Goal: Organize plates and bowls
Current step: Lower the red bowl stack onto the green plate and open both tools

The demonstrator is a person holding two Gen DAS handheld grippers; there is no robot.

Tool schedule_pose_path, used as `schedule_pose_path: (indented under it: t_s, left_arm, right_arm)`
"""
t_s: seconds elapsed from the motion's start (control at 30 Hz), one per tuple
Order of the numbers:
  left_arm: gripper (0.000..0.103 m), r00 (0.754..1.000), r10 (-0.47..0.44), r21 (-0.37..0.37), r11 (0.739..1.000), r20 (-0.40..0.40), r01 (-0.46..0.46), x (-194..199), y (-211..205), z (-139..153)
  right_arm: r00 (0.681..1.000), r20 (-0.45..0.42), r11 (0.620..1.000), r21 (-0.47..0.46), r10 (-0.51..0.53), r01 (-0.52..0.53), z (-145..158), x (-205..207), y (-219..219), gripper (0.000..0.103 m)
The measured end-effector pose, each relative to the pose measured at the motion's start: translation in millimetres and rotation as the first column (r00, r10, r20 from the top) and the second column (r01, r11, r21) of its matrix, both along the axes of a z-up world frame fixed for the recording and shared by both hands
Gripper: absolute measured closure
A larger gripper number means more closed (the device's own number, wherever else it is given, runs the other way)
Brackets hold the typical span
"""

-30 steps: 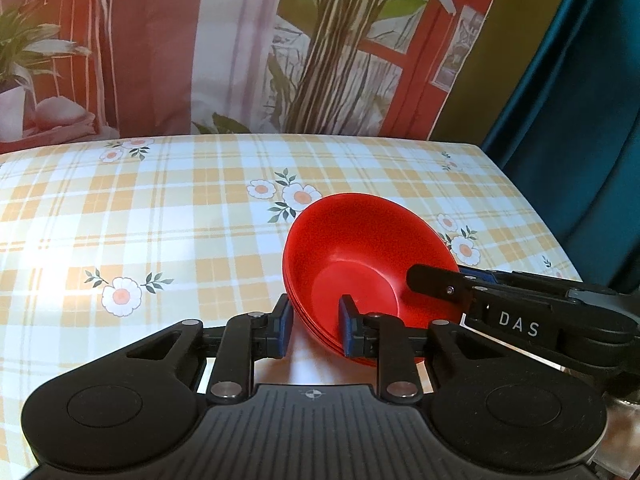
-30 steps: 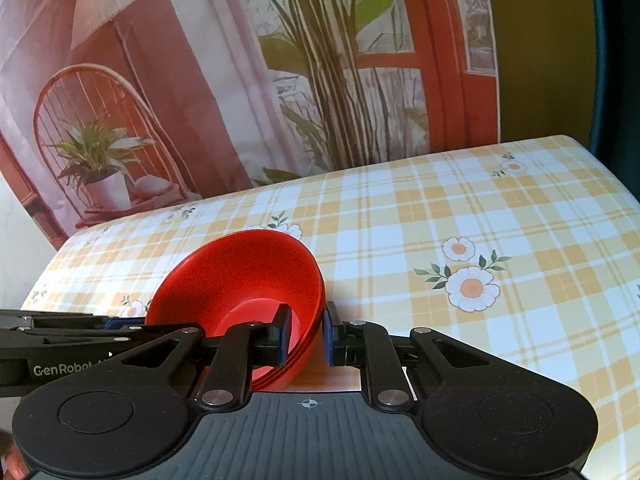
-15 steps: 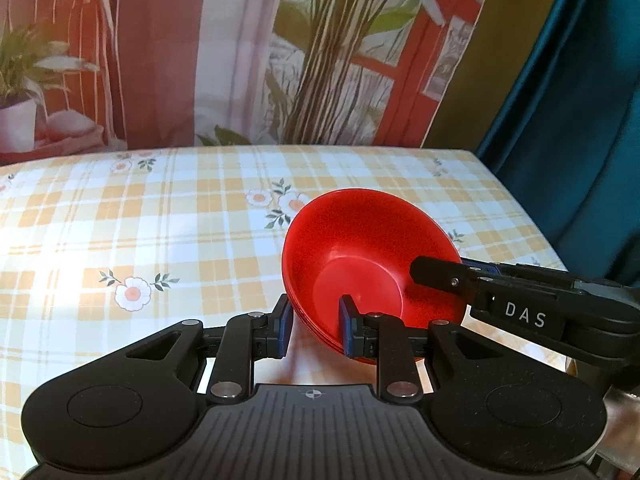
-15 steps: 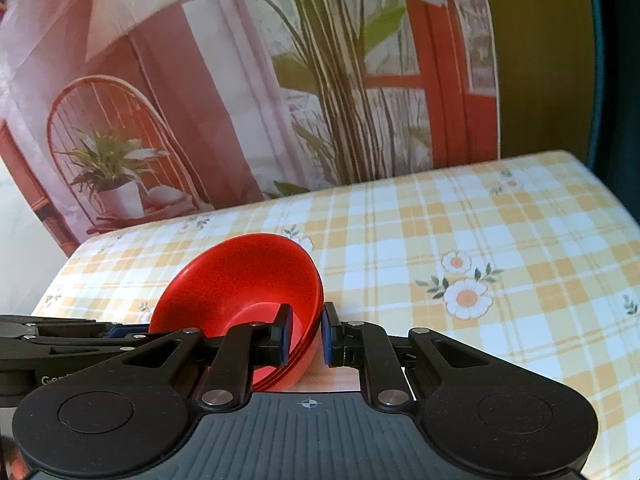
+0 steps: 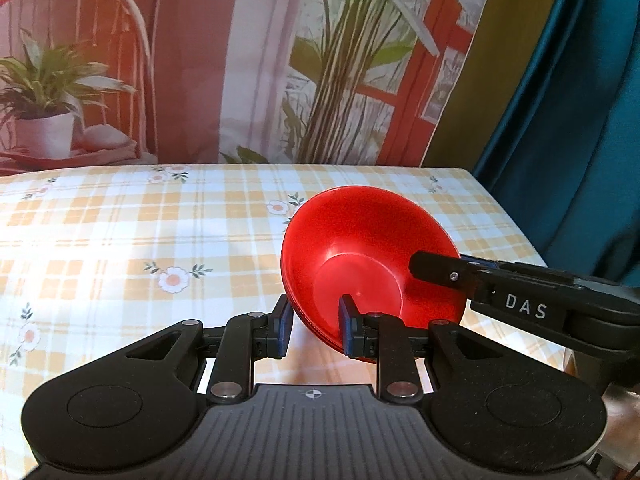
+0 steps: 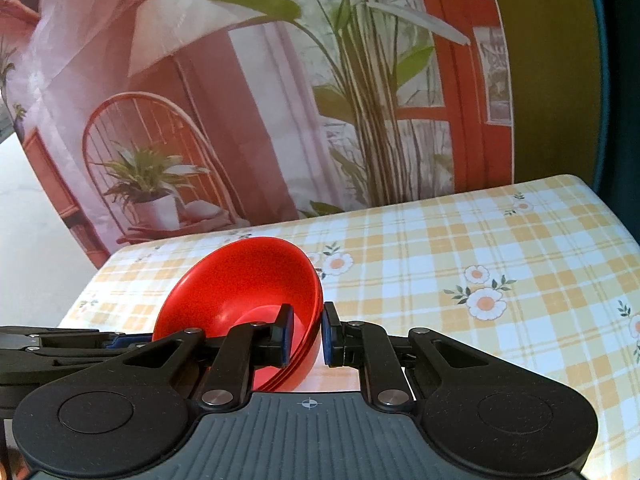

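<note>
I've got the stack of red bowls (image 5: 372, 256) lifted off the checked table (image 5: 120, 240), tilted. My left gripper (image 5: 314, 326) jaws clamp its near rim; my right gripper (image 6: 306, 334) jaws clamp the opposite rim.

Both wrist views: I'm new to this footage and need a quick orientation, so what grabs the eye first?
The stack of red bowls, tilted and gripped at opposite rims by the left gripper and the right gripper. Under it lies the yellow checked tablecloth with daisies; behind stands a printed backdrop of plants and a chair.
</note>
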State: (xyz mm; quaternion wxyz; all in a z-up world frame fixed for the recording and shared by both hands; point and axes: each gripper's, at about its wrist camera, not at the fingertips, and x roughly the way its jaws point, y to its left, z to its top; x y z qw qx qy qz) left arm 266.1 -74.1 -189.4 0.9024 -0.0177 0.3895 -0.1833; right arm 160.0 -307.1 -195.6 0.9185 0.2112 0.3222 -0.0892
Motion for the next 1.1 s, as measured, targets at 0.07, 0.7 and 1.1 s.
schedule_pose_path:
  t_s: [0.07, 0.7, 1.1]
  left_arm:
    - [0.077, 1.000, 0.012, -0.003, 1.000, 0.010, -0.012, -8.3, 3.7, 4.1]
    - [0.077, 0.984, 0.174, -0.054, 0.984, 0.026, -0.172, -84.3, 97.6, 34.4]
    - [0.077, 0.976, 0.218, -0.092, 0.971, -0.021, -0.219, -112.1, 136.2, 4.6]
  right_arm:
    - [1.000, 0.013, 1.000, 0.000, 0.004, -0.004, 4.3, -4.1, 7.4, 0.089]
    - [0.988, 0.059, 0.986, 0.079, 0.145, -0.149, 27.1, -10.4, 102.1, 0.089]
    - [0.980, -0.029, 0.980, 0.039, 0.198, -0.197, 6.0, -18.2, 153.6, 0.089]
